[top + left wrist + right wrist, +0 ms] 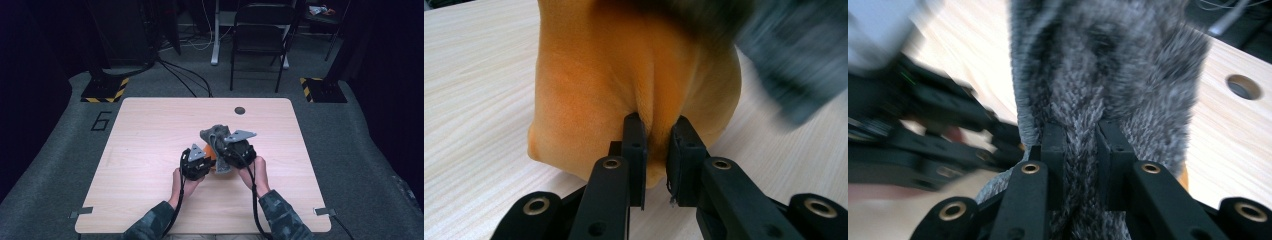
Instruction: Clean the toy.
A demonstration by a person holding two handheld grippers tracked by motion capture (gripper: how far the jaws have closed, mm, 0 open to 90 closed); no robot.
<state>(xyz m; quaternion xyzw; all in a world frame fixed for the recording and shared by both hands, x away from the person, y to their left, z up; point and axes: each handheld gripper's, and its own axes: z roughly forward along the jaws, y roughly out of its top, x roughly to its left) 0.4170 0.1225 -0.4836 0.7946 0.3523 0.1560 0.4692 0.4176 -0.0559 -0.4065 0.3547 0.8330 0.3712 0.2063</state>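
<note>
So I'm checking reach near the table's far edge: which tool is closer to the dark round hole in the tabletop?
Right. The right tool, clamped on the grey knit fabric, sits nearer the hole; the left tool, pinching the orange fabric, is farther back toward the person.

A dark hole point(240, 110) is sitting near the table's point(150, 150) far edge; a folding chair point(260, 30) is standing beyond it.
</note>
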